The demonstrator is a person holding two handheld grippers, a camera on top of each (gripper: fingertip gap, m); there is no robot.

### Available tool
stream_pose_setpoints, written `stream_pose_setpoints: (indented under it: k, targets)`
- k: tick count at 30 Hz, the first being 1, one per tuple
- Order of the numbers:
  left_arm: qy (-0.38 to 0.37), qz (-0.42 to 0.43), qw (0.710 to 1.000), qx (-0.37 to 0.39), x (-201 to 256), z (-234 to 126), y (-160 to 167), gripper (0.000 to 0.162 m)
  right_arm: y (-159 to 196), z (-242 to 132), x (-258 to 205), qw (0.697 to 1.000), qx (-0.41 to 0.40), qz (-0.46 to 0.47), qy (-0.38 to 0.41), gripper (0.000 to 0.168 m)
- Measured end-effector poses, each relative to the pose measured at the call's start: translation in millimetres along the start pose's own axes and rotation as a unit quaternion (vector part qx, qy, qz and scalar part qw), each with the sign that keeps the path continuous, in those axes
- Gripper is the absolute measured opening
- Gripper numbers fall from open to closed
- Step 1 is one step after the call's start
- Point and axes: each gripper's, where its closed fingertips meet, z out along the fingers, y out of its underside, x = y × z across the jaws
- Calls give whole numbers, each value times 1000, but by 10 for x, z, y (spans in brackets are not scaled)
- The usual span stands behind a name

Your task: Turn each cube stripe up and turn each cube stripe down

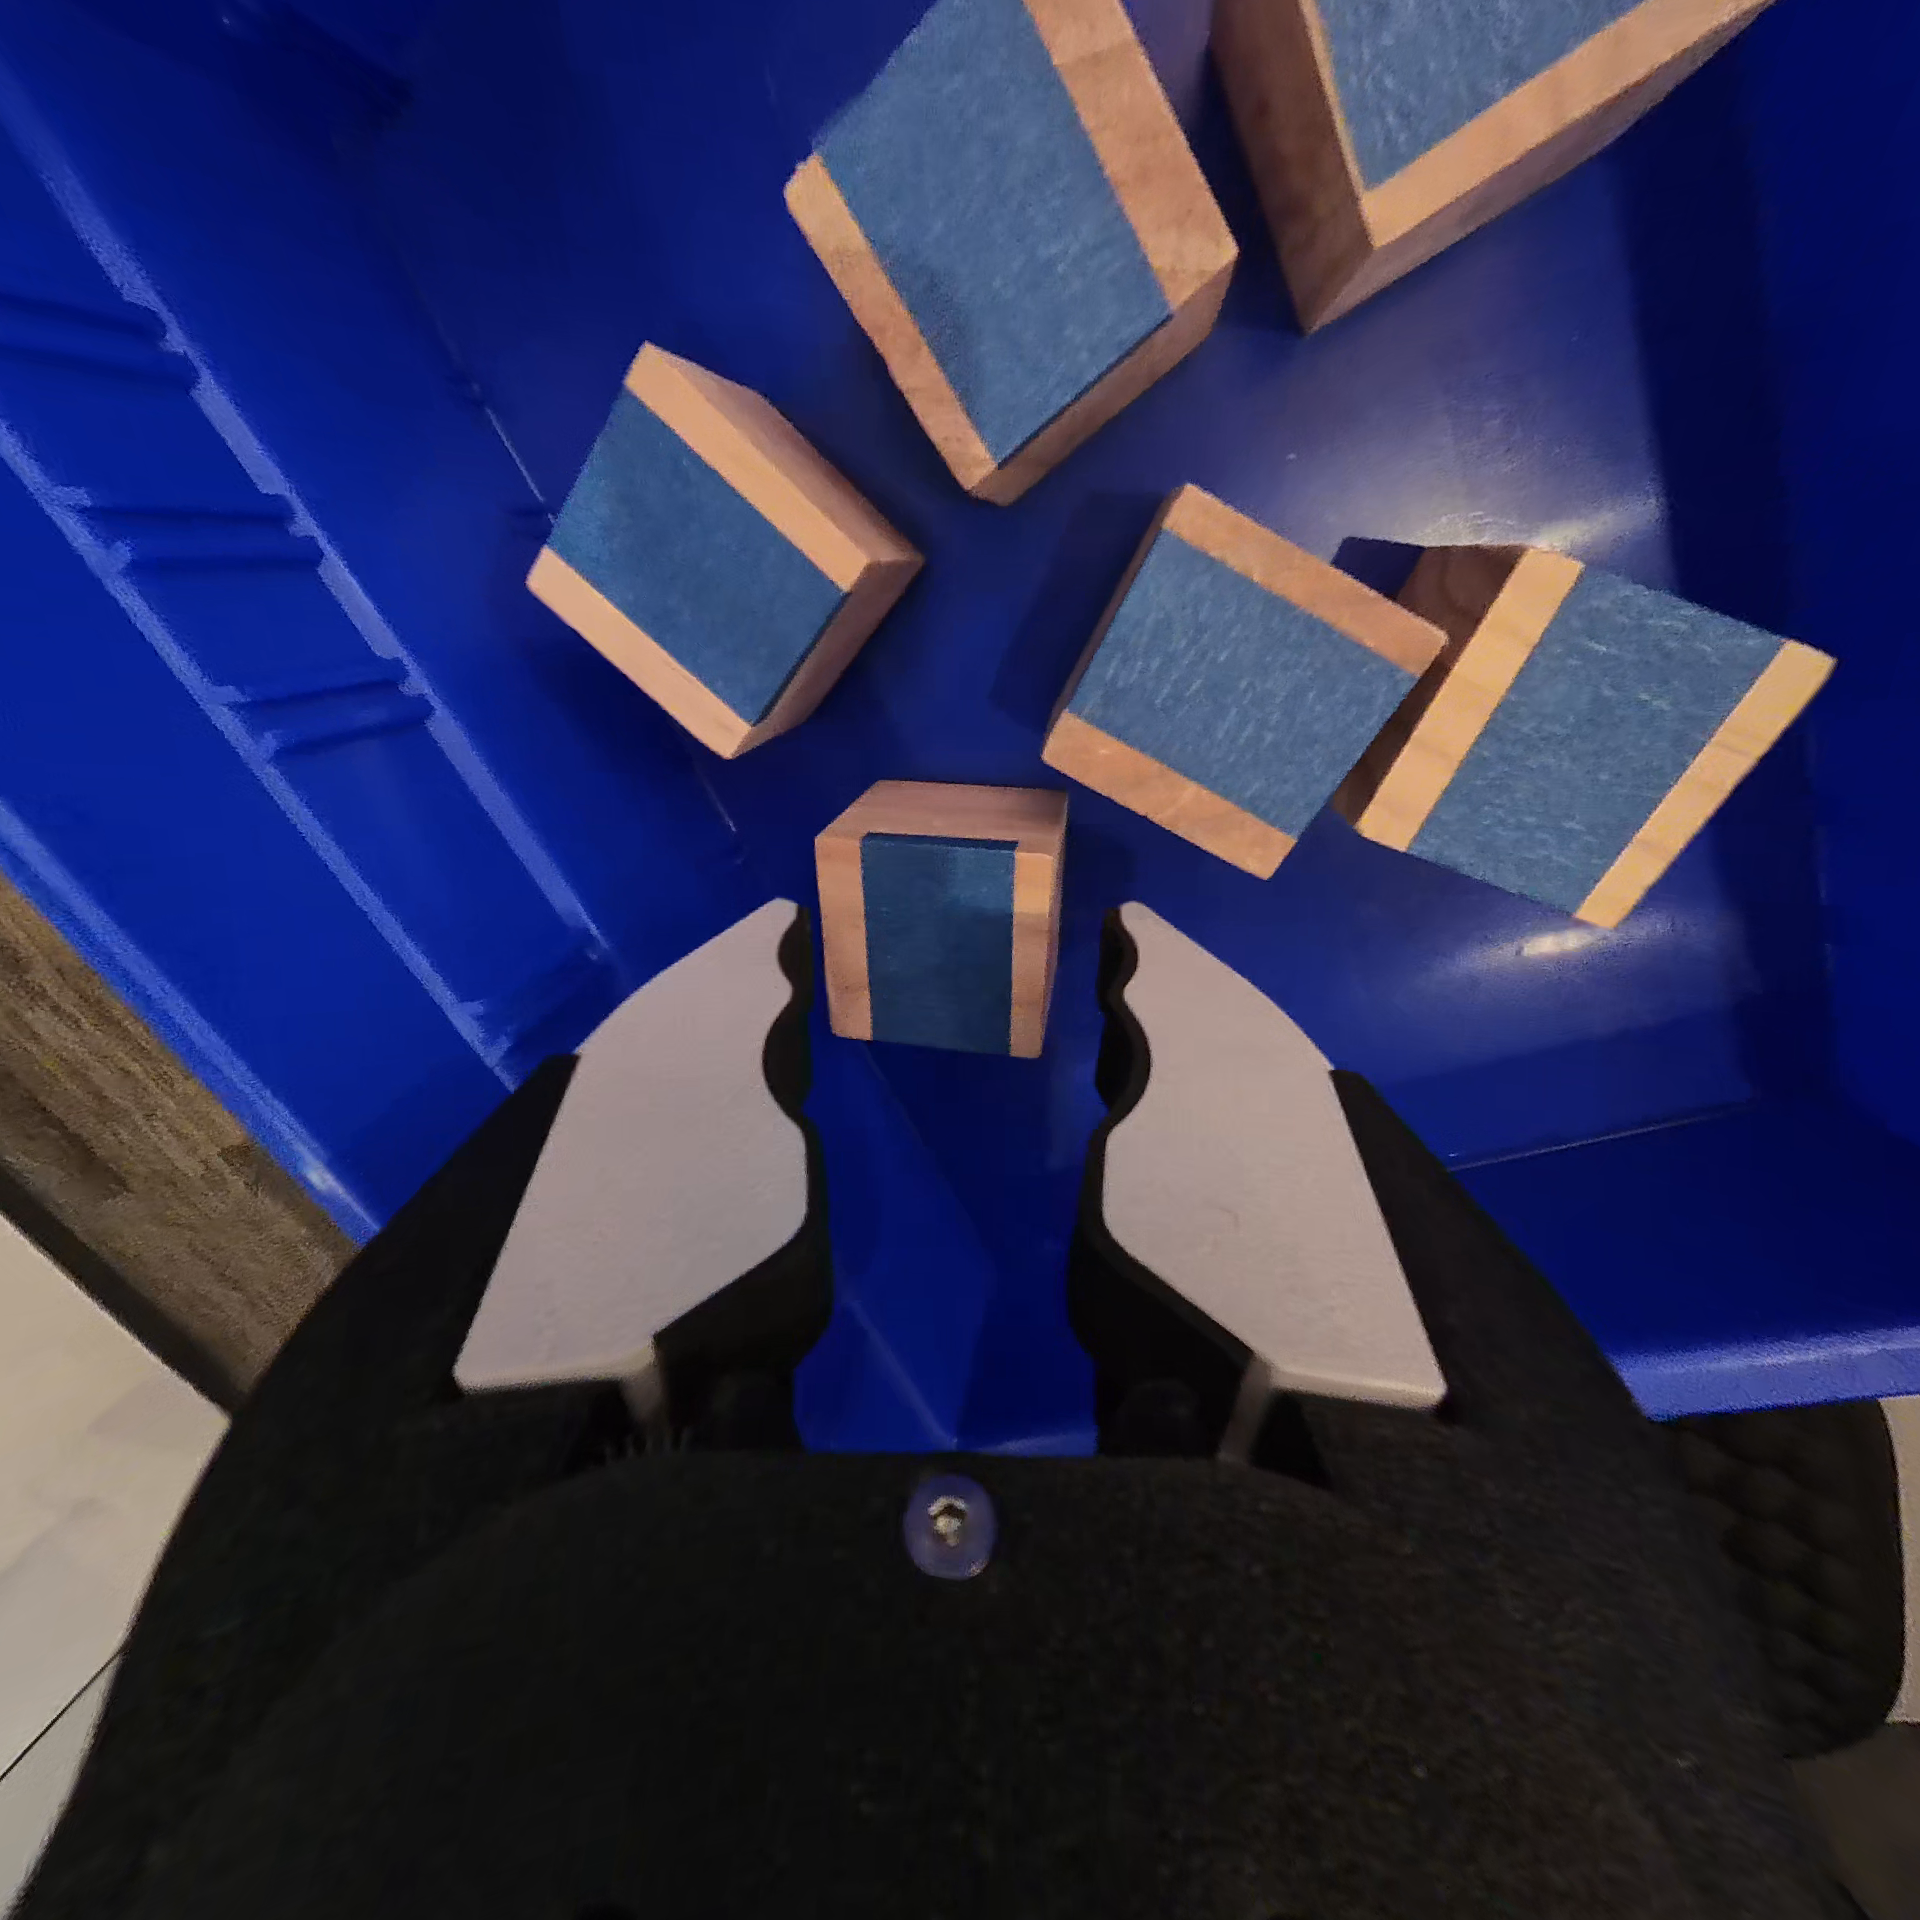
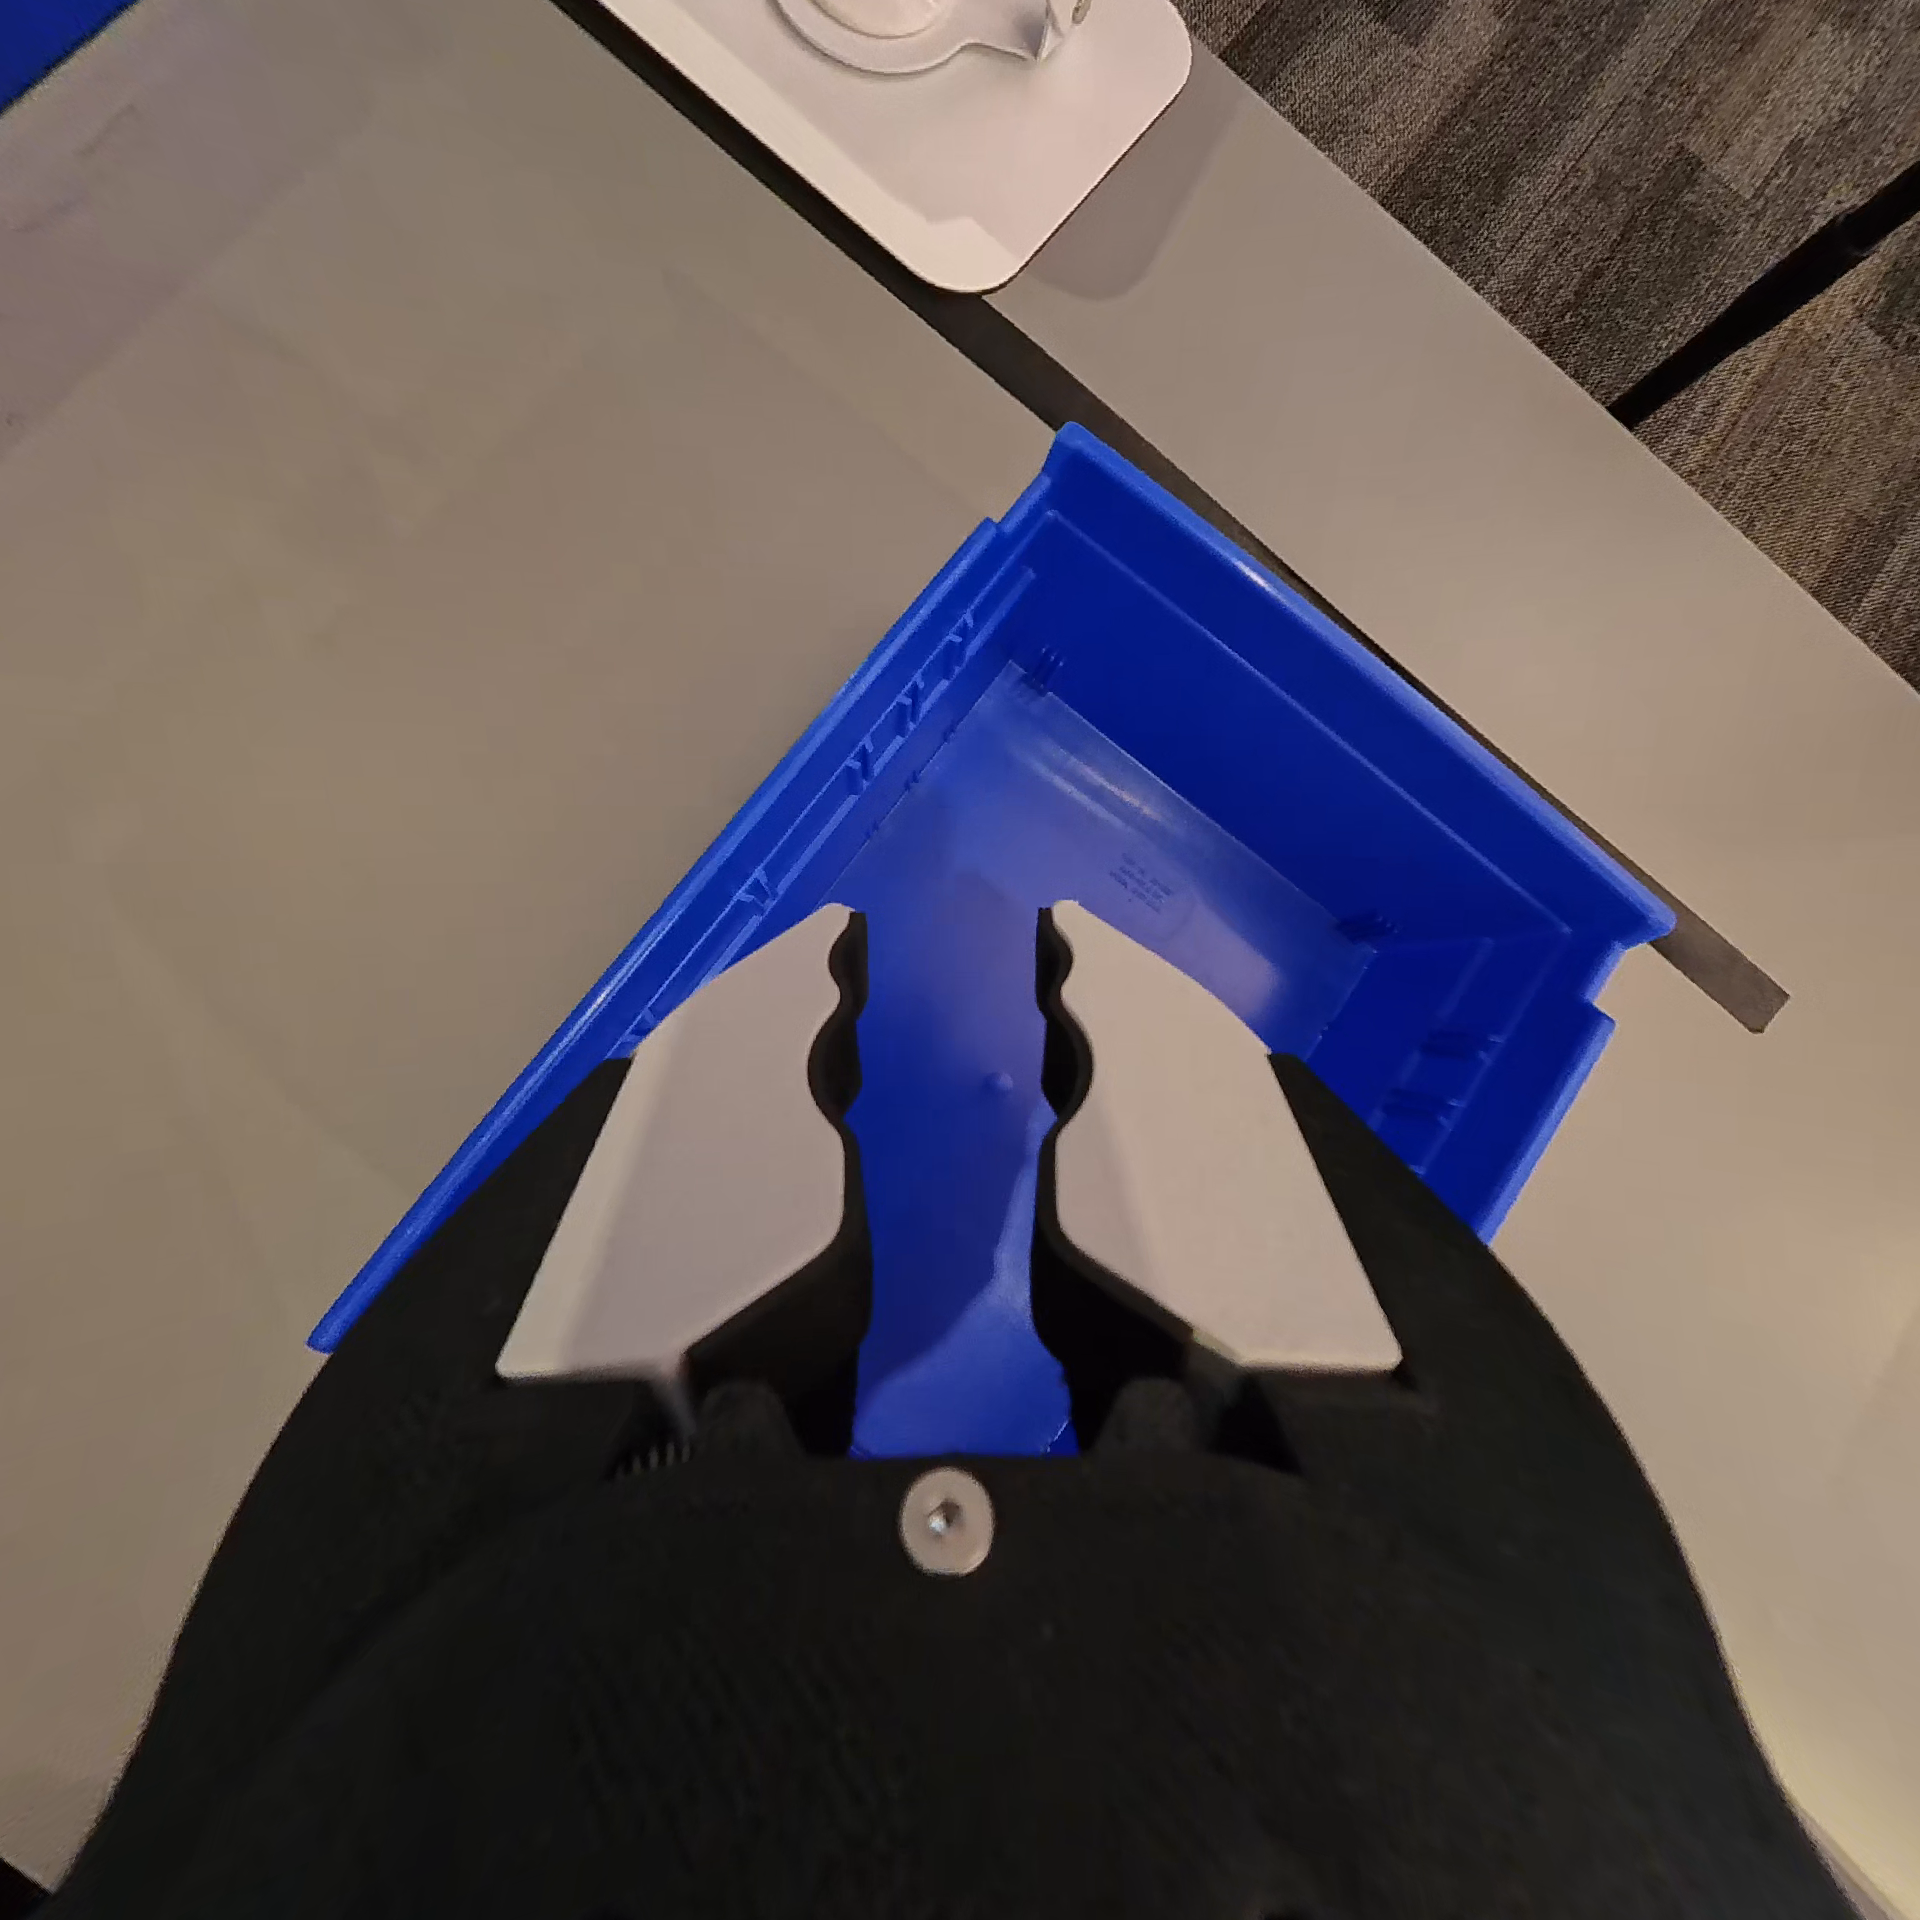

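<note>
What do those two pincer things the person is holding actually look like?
Both look alike. The left tool and right tool each have a matte black, rough-textured body, two pale grey fingers with wavy black inner edges, and one small screw in the middle. No cables or sleeves show.

I can read nothing from here. The only writing I see is a small block of moulded lettering on the floor of the blue bin (image 2: pixel 1558 790), in the right wrist view, too fine to read.
</note>
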Motion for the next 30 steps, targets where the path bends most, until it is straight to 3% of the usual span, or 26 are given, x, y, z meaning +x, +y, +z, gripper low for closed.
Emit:
stream_pose_setpoints:
  k: [1,13,16,20,22,25,27,30]
  targets:
    - [-7,2,1000,-4,-18,12,6,54,-1,0,-5,1000,0,-1,-1,33]
    - [24,-6,999,-26,-4,112,97,46,17,32,-28,1000,-9,-11,-5,33]
    - [16,-5,1000,6,-26,-89,35,46,1,29,-20,1000,-8,-12,1,33]
    - [30,1,994,109,125,-723,-175,46,-149,-40,-8,999,21,-33,35,32]
    - [63,15,982,178,356,-1110,-323,46,-399,-143,-72,992,80,-75,62,32]
    - [134,56,948,284,836,-1646,-566,46,-962,-426,-363,959,242,-118,93,39]
    - [186,89,918,338,1201,-1937,-698,46,-1221,-617,-823,923,347,-159,49,46]
    - [257,131,872,394,1737,-2293,-855,46,-1344,-858,-1587,839,485,-248,-18,56]
